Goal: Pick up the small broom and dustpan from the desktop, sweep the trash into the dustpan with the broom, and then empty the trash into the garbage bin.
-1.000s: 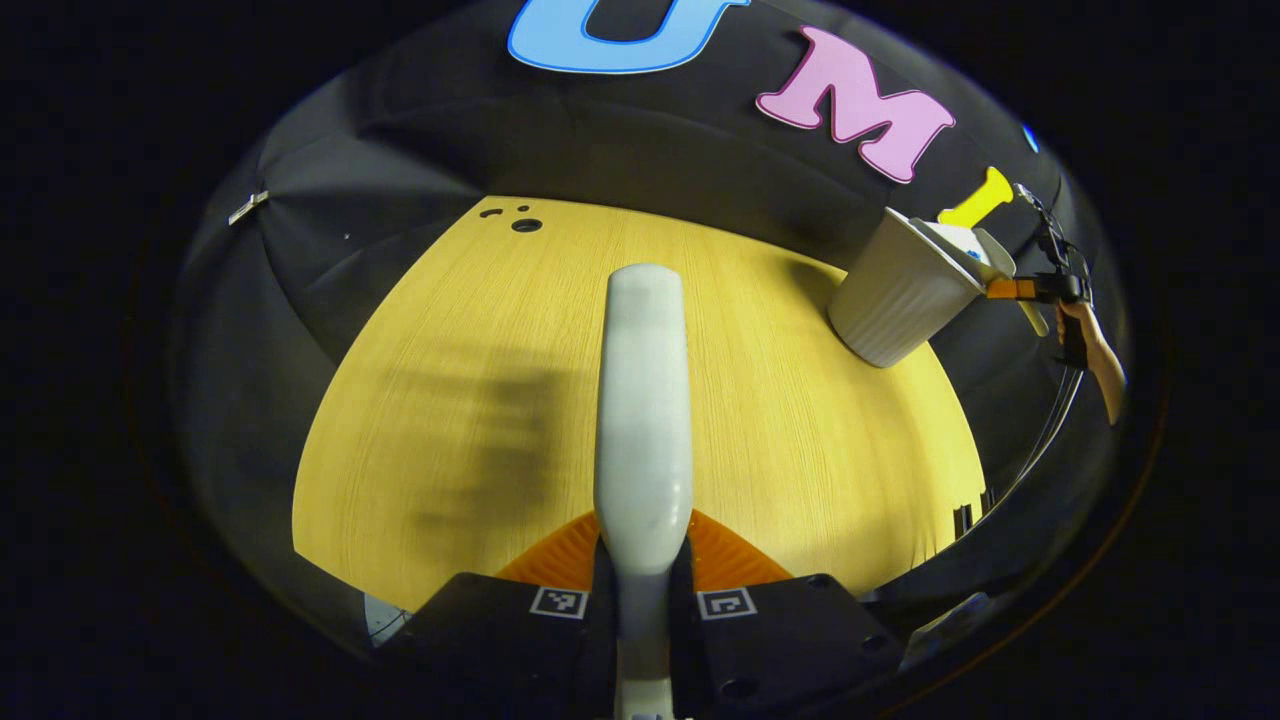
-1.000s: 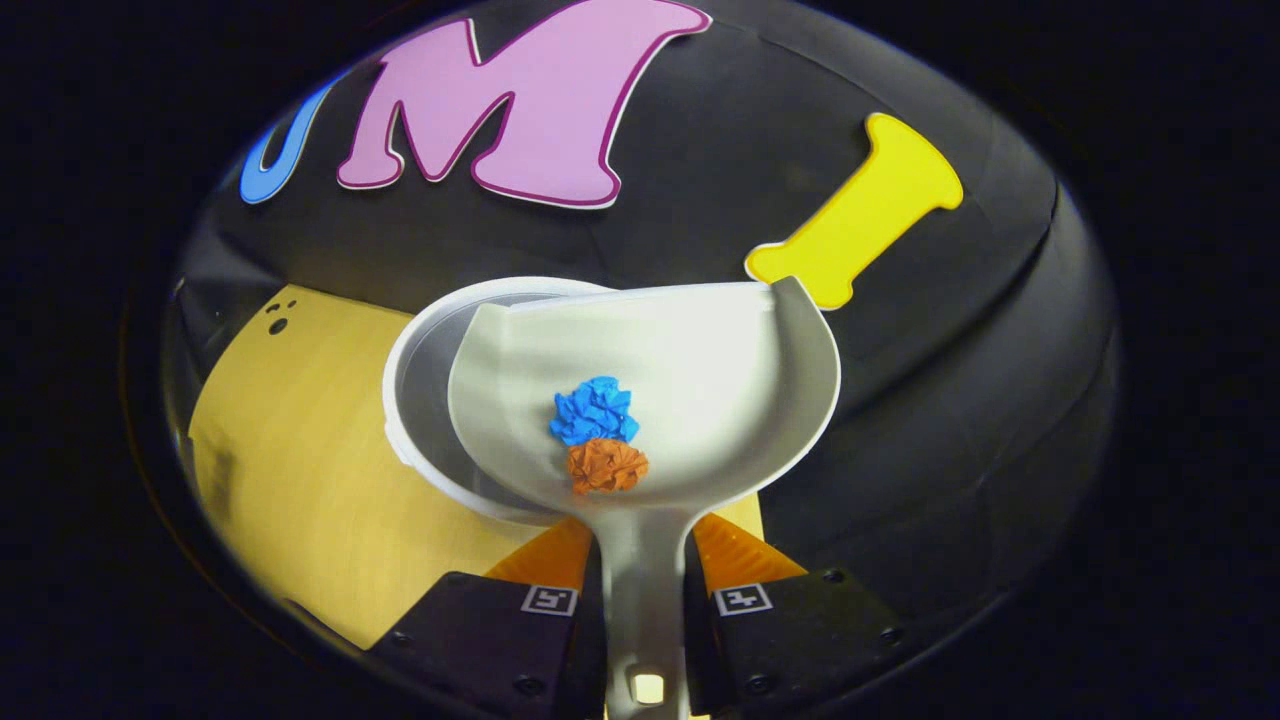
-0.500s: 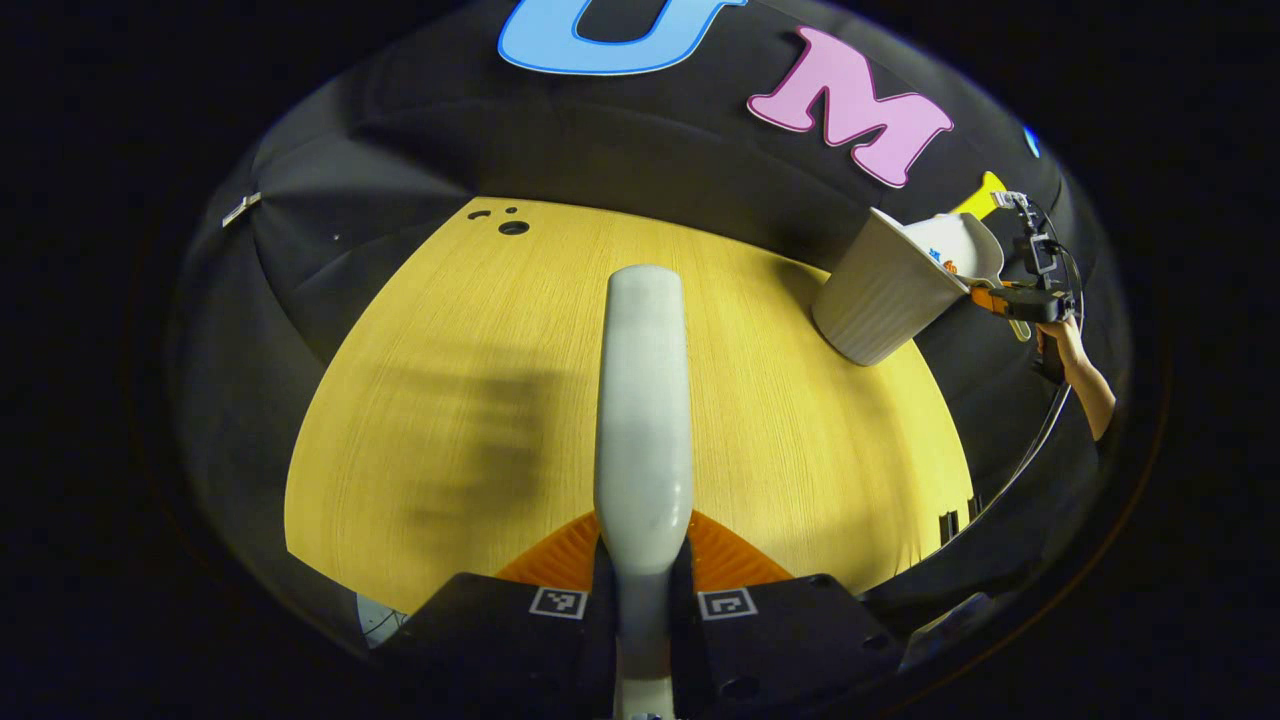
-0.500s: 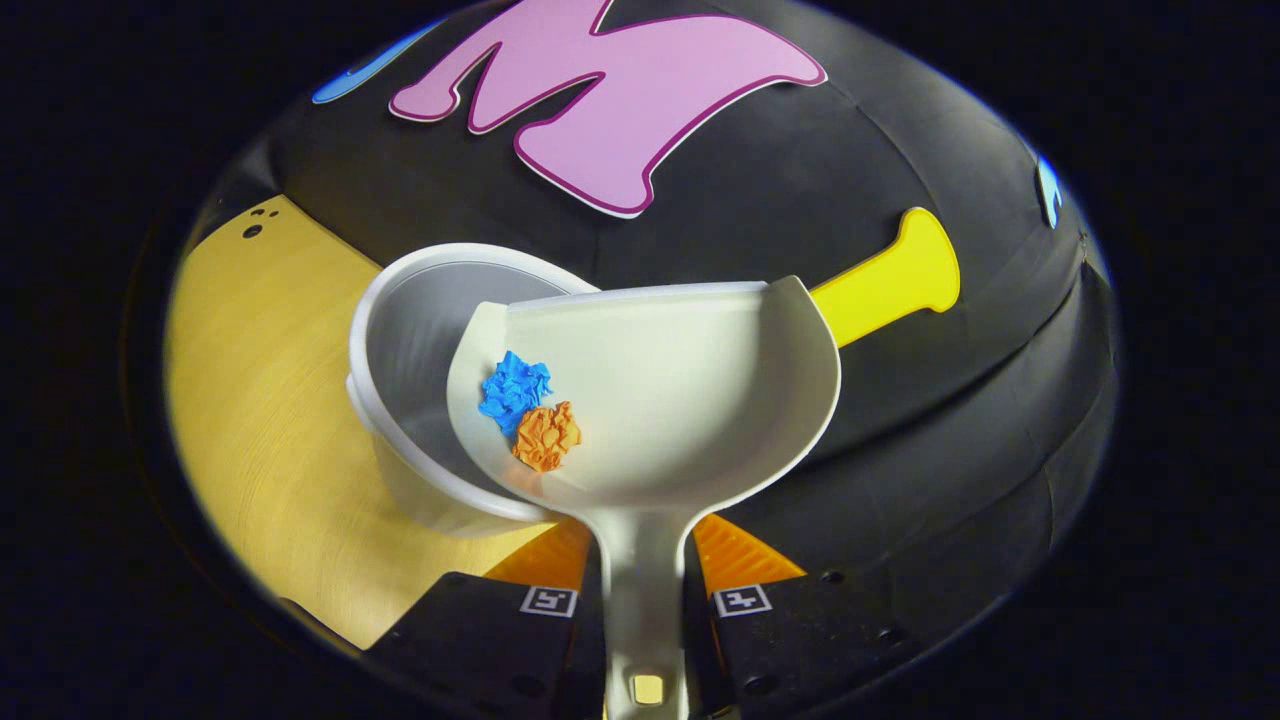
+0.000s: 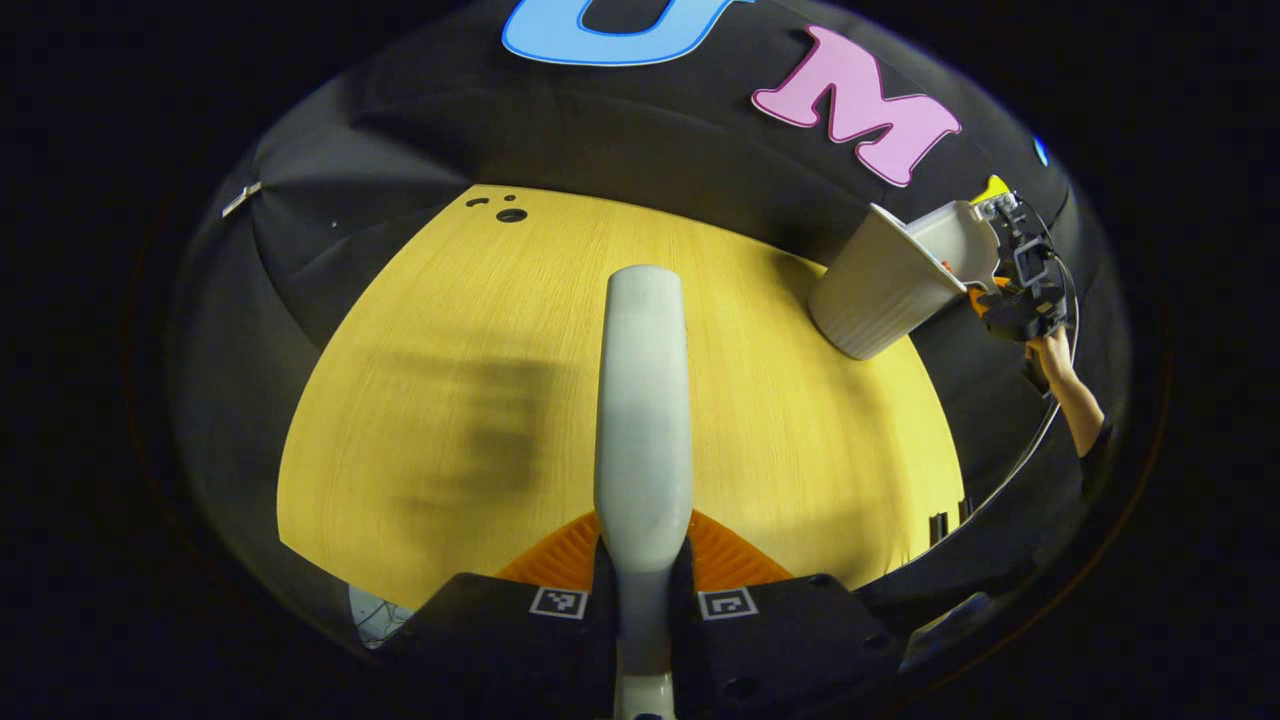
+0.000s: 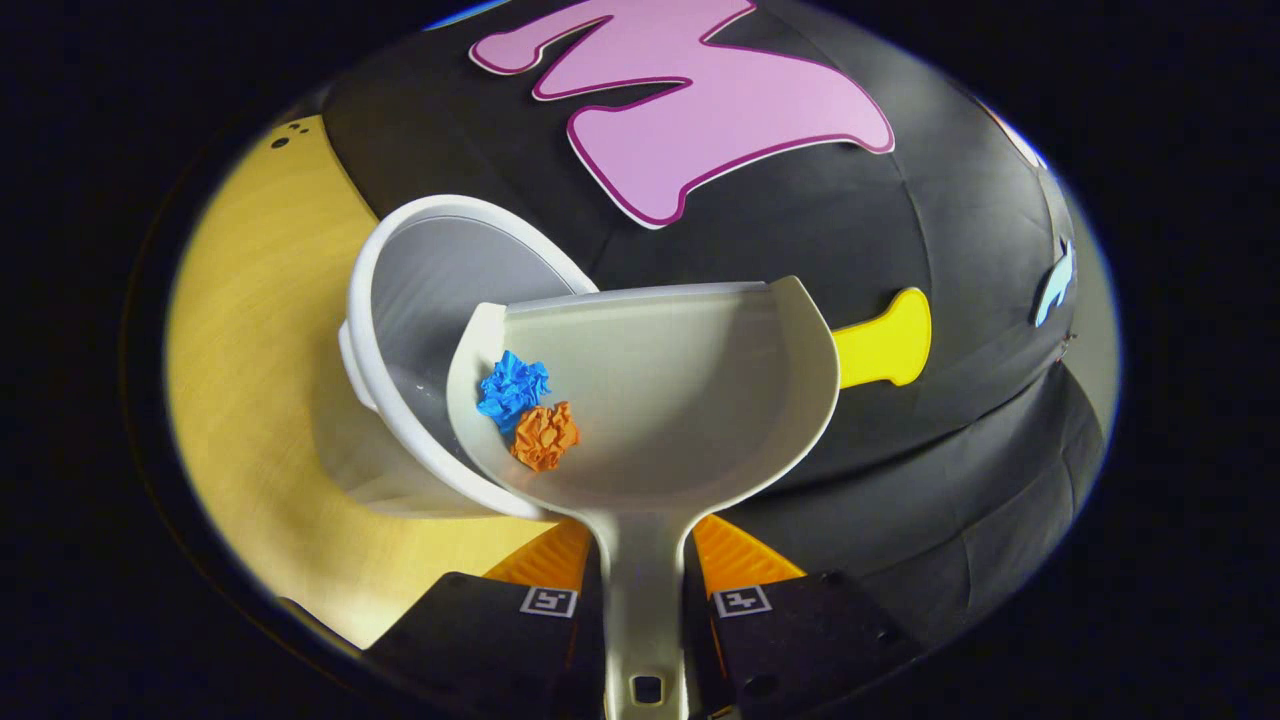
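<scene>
In the right gripper view, the right tool (image 6: 645, 590) is closed on the dustpan (image 6: 680, 400) handle, both fingers pressing on it. The pan is held over the rim of the white bin (image 6: 420, 290), which stands on the yellow surface (image 6: 250, 330). A blue wad (image 6: 513, 385) and an orange wad (image 6: 545, 436) lie touching each other at the pan's left side, next to the bin's opening.

In the left gripper view, the left tool (image 5: 643, 600) is clamped on the broom (image 5: 642, 400) handle, held above the surface (image 5: 450, 350). Far right, the bin (image 5: 880, 290) stands near the surface's edge, with the dustpan (image 5: 965, 245) at its mouth and a hand (image 5: 1050, 352) holding the right tool (image 5: 1010, 290).
</scene>
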`<state>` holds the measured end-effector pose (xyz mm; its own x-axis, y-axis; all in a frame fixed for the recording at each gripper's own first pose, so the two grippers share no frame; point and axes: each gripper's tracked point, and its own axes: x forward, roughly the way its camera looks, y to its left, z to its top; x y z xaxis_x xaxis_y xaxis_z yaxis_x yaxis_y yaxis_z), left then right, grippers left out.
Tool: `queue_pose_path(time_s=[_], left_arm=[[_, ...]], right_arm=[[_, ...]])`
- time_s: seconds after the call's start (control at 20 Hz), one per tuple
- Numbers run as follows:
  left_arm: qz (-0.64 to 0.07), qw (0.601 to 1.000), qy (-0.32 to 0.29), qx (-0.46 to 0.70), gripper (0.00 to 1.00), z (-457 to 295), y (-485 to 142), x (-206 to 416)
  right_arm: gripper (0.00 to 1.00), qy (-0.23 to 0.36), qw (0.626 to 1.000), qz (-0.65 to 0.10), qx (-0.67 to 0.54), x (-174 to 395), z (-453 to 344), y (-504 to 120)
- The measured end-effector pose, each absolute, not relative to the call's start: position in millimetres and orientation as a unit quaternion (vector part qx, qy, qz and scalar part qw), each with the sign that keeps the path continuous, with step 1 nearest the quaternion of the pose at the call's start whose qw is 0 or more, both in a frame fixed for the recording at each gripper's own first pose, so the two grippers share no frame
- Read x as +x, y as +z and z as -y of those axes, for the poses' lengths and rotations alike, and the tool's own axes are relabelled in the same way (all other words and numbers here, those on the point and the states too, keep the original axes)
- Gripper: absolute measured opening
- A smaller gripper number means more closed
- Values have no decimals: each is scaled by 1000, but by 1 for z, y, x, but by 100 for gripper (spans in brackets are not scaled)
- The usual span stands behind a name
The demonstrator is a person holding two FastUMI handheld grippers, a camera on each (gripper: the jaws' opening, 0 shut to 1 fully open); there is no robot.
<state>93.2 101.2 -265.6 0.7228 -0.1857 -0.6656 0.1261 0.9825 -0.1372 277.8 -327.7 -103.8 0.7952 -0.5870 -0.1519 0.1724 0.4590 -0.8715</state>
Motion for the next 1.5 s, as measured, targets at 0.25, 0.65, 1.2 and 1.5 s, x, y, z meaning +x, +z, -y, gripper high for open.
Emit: queue_pose_path(time_s=[0.25, 0.65, 1.2, 1.5], left_arm=[[-365, 927, -79, -39, 26, -101, -259, 91], [-373, 924, -80, -34, 26, -96, -254, 97], [-372, 923, -86, -37, 26, -90, -254, 108], [-368, 925, -85, -37, 27, -89, -253, 111]], right_arm=[[34, -236, 762, -186, -574, 277, 323, -87], [39, -232, 708, -158, -648, 281, 322, -80], [35, -229, 770, -202, -561, 280, 340, -86], [35, -232, 843, -207, -440, 276, 342, -72]])
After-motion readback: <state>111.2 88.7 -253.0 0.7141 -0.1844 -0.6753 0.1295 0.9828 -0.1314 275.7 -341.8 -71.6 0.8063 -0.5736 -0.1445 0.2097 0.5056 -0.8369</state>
